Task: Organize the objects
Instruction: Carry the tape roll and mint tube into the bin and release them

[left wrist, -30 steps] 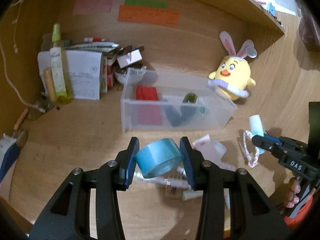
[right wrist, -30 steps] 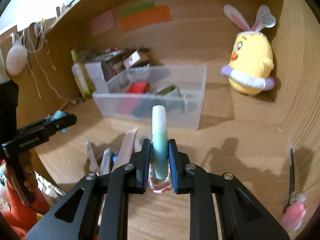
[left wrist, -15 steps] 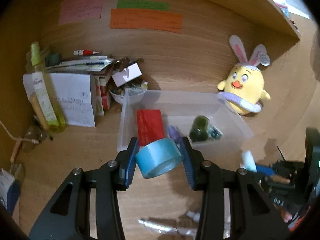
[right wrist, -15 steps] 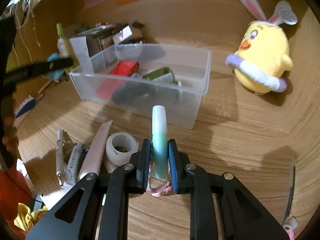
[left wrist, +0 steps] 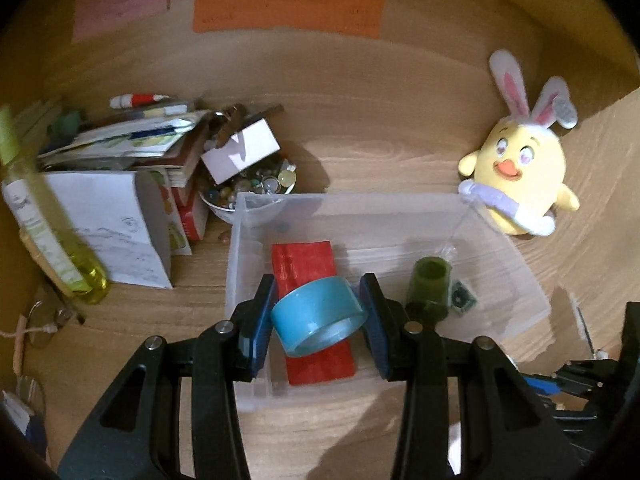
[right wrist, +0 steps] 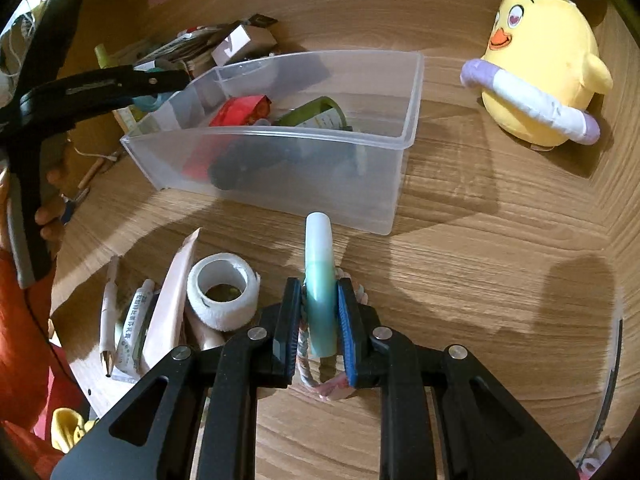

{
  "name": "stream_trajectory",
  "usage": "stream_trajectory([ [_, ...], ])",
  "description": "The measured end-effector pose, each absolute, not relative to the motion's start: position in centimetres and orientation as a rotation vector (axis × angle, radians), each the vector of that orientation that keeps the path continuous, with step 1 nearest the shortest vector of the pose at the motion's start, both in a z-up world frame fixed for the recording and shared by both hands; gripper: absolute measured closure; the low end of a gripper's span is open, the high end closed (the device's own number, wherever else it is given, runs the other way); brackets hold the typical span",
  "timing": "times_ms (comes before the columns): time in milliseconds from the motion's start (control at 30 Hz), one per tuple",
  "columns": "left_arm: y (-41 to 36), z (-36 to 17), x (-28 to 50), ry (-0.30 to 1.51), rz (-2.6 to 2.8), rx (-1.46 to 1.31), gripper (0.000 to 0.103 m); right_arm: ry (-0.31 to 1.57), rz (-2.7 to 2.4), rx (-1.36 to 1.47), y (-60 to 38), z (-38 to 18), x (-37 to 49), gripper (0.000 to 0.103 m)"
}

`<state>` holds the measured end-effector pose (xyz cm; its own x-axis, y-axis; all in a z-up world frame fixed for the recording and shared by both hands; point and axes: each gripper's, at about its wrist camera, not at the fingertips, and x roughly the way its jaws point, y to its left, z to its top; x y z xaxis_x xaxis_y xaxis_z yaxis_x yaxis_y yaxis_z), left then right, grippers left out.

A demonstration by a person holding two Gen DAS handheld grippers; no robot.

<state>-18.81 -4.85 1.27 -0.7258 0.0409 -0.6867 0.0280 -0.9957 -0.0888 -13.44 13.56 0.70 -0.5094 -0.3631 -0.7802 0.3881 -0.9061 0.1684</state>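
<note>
My left gripper (left wrist: 318,320) is shut on a blue tape roll (left wrist: 318,316) and holds it over the left part of the clear plastic bin (left wrist: 500,256). The bin holds a red packet (left wrist: 304,264) and a green bottle (left wrist: 428,284). My right gripper (right wrist: 320,312) is shut on a teal and white tube (right wrist: 319,280), held upright above the desk just in front of the bin (right wrist: 412,92). The left gripper also shows in the right wrist view (right wrist: 160,80), at the bin's left end.
A yellow bunny-eared plush (left wrist: 520,176) sits right of the bin. A white tape roll (right wrist: 223,296), tubes and a pen (right wrist: 107,320) lie on the desk front left. Boxes, papers and a bowl of beads (left wrist: 248,188) crowd the back left, with a yellow-green bottle (left wrist: 52,240).
My left gripper has moved forward with the blue tape roll, from in front of the bin to above it. My right gripper has come closer to the bin with the tube.
</note>
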Motion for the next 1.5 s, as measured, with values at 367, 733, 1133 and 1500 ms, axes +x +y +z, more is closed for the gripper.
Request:
stream_trajectory([
  [367,-3.7,-0.4,-22.3,-0.036,2.868,-1.277,0.061,-0.018,-2.407,1.261,14.5,0.0,-14.2,0.086],
  [733,-2.8,-1.6,-23.8,-0.012,2.821,-1.331,0.061,0.086,-2.529,1.113,15.1,3.5,-12.3,0.089],
  [1133,-3.4,-0.3,-22.3,0.009,2.846,-1.269,0.033,0.136,-2.589,0.948,13.7,8.5,-12.7,0.09],
  [1500,-3.1,2.3,-16.6,0.077,2.877,-1.103,0.007,0.25,-2.612,1.057,9.3,7.7,-20.7,0.09],
])
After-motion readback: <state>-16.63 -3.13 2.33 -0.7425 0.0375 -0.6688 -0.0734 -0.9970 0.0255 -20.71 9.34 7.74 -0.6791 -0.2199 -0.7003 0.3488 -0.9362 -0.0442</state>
